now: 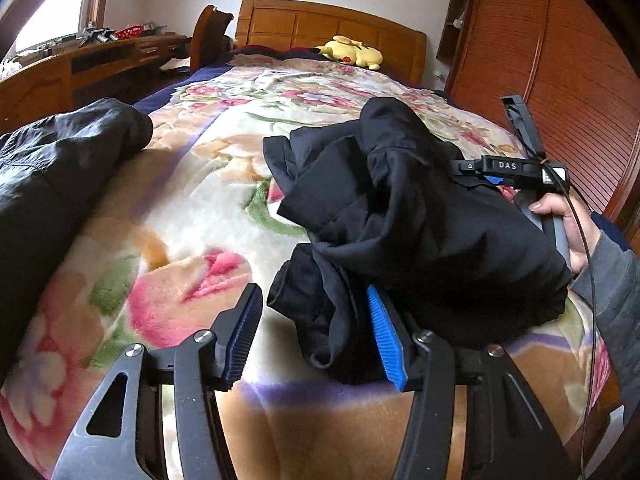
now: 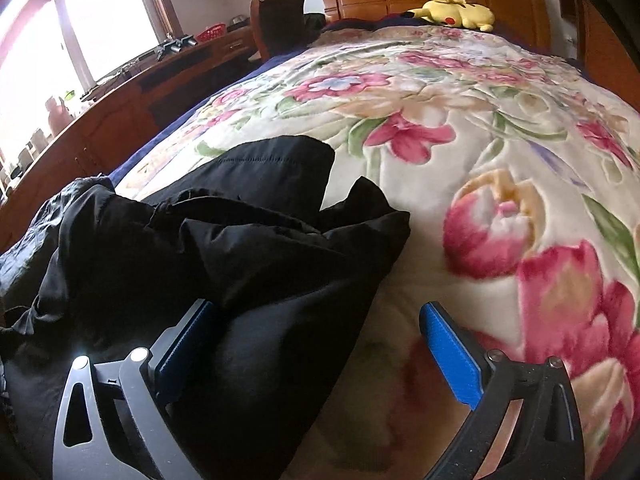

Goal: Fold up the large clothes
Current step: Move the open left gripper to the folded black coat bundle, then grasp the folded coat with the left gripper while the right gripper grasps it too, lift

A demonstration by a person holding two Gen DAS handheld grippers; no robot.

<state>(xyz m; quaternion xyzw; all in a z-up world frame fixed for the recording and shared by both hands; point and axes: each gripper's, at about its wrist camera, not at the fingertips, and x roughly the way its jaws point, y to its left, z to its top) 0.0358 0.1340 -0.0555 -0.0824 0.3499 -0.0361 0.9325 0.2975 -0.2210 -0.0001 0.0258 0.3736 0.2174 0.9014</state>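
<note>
A crumpled black garment (image 1: 404, 216) lies bunched on the floral blanket (image 1: 208, 184) near the foot of the bed. My left gripper (image 1: 316, 312) is open, its jaws wide apart; the garment's near edge hangs between the blue pads (image 1: 386, 336), untouched by the left one. In the right wrist view the same black garment (image 2: 224, 248) fills the lower left. My right gripper (image 2: 320, 332) is open, its left pad (image 2: 188, 336) against the fabric, its right pad over bare blanket (image 2: 480, 168). The right gripper's body and the hand holding it (image 1: 560, 216) show behind the garment.
A second dark garment (image 1: 52, 168) lies at the bed's left edge. A yellow plush toy (image 1: 354, 52) rests by the wooden headboard (image 1: 328, 24). A wooden desk (image 1: 80, 68) and chair stand left of the bed, a wooden wardrobe (image 1: 560, 60) to the right.
</note>
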